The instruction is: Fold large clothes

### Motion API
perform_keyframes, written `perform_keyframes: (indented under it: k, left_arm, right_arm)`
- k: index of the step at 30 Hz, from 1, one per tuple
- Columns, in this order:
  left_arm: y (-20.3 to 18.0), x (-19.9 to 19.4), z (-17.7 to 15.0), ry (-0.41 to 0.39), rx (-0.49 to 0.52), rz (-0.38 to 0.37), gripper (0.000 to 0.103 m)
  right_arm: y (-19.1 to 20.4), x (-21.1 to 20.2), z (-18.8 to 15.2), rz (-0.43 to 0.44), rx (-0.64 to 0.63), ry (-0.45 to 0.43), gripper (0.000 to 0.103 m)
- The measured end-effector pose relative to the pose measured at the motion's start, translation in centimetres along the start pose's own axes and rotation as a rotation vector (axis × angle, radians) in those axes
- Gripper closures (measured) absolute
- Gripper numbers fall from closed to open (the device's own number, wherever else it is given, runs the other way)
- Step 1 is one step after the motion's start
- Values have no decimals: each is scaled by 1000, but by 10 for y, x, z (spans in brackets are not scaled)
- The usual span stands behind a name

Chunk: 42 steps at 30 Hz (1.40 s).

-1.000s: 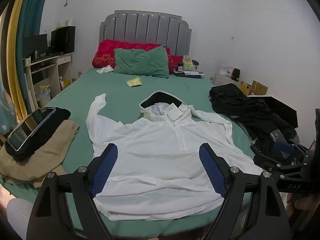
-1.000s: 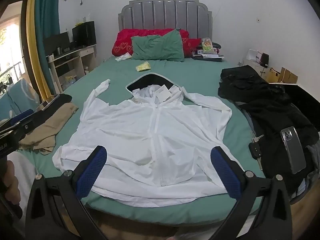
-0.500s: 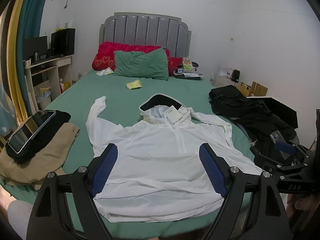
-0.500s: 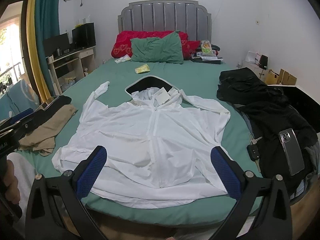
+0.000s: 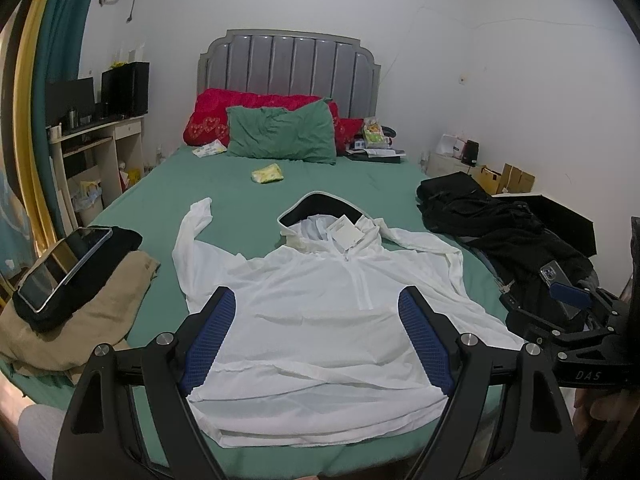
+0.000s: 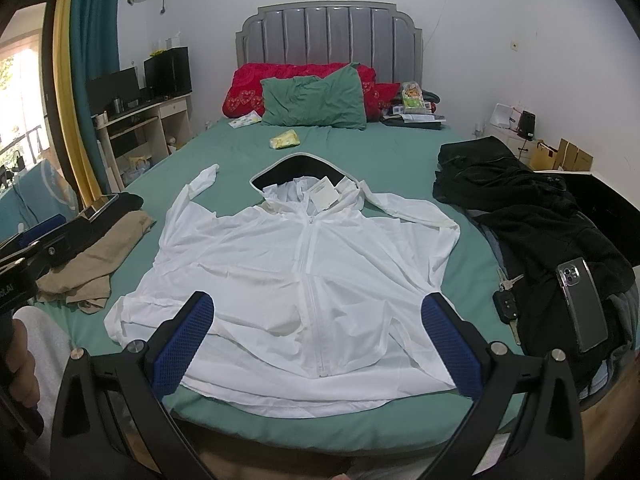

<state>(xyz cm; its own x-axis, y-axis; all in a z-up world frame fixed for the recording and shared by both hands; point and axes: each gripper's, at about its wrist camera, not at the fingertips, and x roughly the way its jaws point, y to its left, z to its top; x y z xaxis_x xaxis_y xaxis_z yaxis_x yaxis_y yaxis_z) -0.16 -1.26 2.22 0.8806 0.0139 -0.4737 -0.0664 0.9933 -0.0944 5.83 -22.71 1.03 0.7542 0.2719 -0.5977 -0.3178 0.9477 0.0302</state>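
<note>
Barely anything shifts from a second ago: both cameras drift a touch, and the white hooded jacket [image 6: 304, 280] lies just as it did.

Closest in, the left gripper [image 5: 316, 344] hangs above the hem with its jaws spread wide and nothing between them. Same story for the right gripper [image 6: 316, 344]: wide apart, empty, poised over the near edge of the green bed [image 6: 360, 428].

Just beyond them the jacket is spread flat, front up, zipper running straight away from both grippers, so its long axis points at the headboard [image 6: 328, 32]. Hem nearest, hood farthest. The left sleeve reaches up and out on the left gripper's side; the right sleeve is bent back along the body on the right's. Each arm looks equally near its own hem corner.

Off to the sides sit tan trousers [image 5: 80, 320] and a black clothes pile [image 6: 540, 216] carrying a phone [image 6: 582, 304].
</note>
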Motion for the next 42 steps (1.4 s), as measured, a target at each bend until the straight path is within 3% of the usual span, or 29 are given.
perform_keyframes:
  k: [37, 42]
  left_arm:
    - [-4, 1, 5, -3, 8, -10, 17]
    - [-5, 14, 8, 28, 16, -29, 17]
  right_arm:
    - [-3, -1, 2, 1, 1, 0, 1]
    - [-7, 10, 2, 14, 3, 21, 1]
